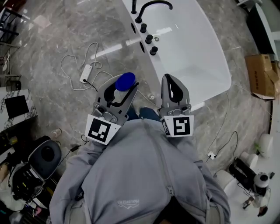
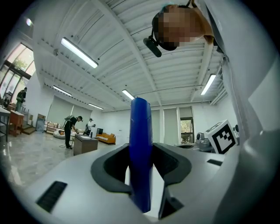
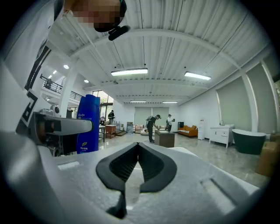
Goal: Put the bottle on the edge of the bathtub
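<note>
A blue bottle (image 1: pixel 125 80) stands between the jaws of my left gripper (image 1: pixel 121 88), which is shut on it. Both are held in front of the person's chest, over the floor to the left of the white bathtub (image 1: pixel 205 65). In the left gripper view the bottle (image 2: pixel 140 144) appears as a narrow blue slab clamped between the jaws of the left gripper (image 2: pixel 141 151). My right gripper (image 1: pixel 170 81) is held beside it near the tub's near end, shut and empty. In the right gripper view the right gripper (image 3: pixel 138 146) has its tips touching, and the bottle (image 3: pixel 89 124) rises at the left.
A black faucet (image 1: pixel 148 6) and black knobs (image 1: pixel 148 38) line the tub's left rim. A white power strip (image 1: pixel 86 73) with cables lies on the marble floor at the left. A cardboard box (image 1: pixel 262 76) sits at the right, and equipment (image 1: pixel 46 155) stands at the lower left.
</note>
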`<state>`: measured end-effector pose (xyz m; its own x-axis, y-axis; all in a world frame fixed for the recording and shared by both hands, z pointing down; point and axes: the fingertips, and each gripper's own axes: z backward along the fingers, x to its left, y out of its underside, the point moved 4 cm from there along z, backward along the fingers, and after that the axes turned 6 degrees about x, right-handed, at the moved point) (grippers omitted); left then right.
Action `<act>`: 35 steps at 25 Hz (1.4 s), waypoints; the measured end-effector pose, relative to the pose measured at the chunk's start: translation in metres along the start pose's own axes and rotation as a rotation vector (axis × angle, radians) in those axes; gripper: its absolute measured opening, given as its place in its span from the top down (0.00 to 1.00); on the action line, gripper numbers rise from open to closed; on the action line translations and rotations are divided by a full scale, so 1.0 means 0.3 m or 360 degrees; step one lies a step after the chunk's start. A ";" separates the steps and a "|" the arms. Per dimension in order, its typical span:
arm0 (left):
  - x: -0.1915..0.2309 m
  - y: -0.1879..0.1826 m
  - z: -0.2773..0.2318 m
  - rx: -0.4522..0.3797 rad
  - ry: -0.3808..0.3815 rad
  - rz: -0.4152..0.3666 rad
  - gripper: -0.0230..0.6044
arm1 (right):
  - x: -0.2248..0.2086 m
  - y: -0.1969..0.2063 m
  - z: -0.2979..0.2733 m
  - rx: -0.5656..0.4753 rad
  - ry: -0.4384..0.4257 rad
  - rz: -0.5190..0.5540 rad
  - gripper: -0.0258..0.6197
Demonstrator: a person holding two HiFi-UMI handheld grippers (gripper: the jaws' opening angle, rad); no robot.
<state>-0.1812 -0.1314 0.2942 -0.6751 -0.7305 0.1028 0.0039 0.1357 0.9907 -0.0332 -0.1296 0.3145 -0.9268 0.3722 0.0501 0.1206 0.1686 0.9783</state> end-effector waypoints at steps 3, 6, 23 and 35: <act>0.009 0.015 -0.059 0.0014 0.0092 0.0008 0.71 | -0.032 0.016 -0.005 0.0014 0.0077 -0.0014 0.96; 0.019 0.025 -0.114 0.0043 0.0159 -0.0010 0.71 | -0.057 0.027 -0.026 0.0018 0.0111 -0.0027 0.96; 0.021 0.288 -0.575 0.0021 0.0312 -0.0038 0.71 | -0.339 0.318 -0.206 0.0012 0.0084 -0.0144 0.96; 0.027 0.546 -0.734 0.0004 0.0305 -0.0045 0.71 | -0.423 0.592 -0.275 0.0077 0.0039 -0.0180 0.96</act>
<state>-0.0237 -0.2624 0.4770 -0.5219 -0.8482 0.0900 -0.0154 0.1148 0.9933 0.0763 -0.2222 0.4984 -0.9439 0.3258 -0.0542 0.0316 0.2524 0.9671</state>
